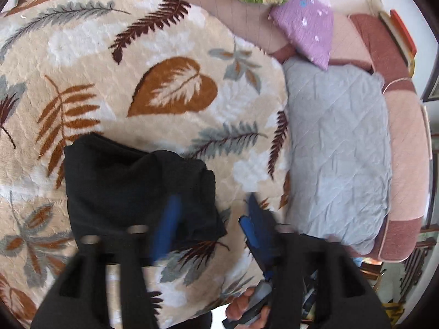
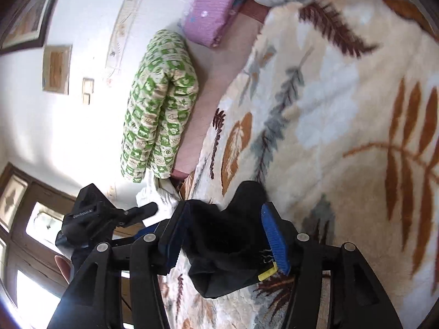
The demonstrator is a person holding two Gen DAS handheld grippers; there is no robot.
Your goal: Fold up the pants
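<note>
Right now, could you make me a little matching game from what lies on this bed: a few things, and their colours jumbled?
Things:
1. pants
2. small pillow
3. quilted pad
4. rolled quilt

Colours:
A. green and cream
B. black
C. grey
D. lilac

Pairs: 1-B, 2-D, 3-C, 4-A

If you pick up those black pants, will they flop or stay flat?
The black pants would probably flop: they lie in soft, lumpy folds on the leaf blanket. Likely light. They probably won't slide, since that blanket looks fuzzy.
</note>
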